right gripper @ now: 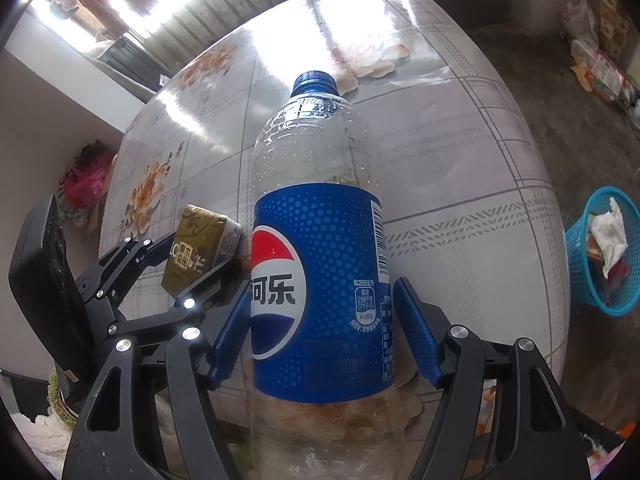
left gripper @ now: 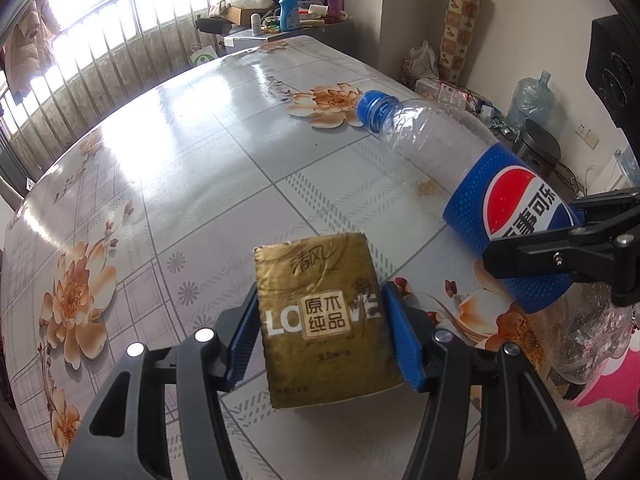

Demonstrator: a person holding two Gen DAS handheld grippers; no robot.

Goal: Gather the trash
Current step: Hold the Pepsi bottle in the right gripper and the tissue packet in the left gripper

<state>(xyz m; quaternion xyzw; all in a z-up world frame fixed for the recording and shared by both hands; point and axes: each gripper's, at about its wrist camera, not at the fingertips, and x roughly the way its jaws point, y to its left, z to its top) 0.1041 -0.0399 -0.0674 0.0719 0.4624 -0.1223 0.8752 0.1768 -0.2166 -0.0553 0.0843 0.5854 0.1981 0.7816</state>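
Left jaws (left gripper: 320,292) about half open, closed on gold tissue pack (left gripper: 324,320). Pack wedged square between the two blue ribbed pads (left gripper: 404,332), one pad flat on each long side. Far end pokes out past the fingertips, near end sits back between the black finger arms. Tilted up off the counter (left gripper: 180,160), near the front edge.

Pack: soft rectangular block, glossy gold plastic wrap, crinkled at corners, white lettering and a beige square label on top face.

Right jaws (right gripper: 322,288) wider, straddling Pepsi bottle (right gripper: 320,240) at label height. Left pad against the label's side; right pad at the other side, contact there hard to make out. Reads as a grip. Bottle runs lengthwise between the fingers, cap (right gripper: 314,82) pointing away, base back toward the camera. In the left wrist view, angled over the counter's right edge, cap end above the counter and base past the edge.

Bottle: clear thin plastic, ribbed shoulder, empty, droplets inside, blue dotted wrap label (right gripper: 332,260) with red-white-blue logo, blue ridged screw cap on.

Counter: shiny grey tile-pattern cover with orange flower prints, glare from window. Blue mesh plastic basket (right gripper: 580,280) on the floor to the right, crumpled white paper and wrappers inside.
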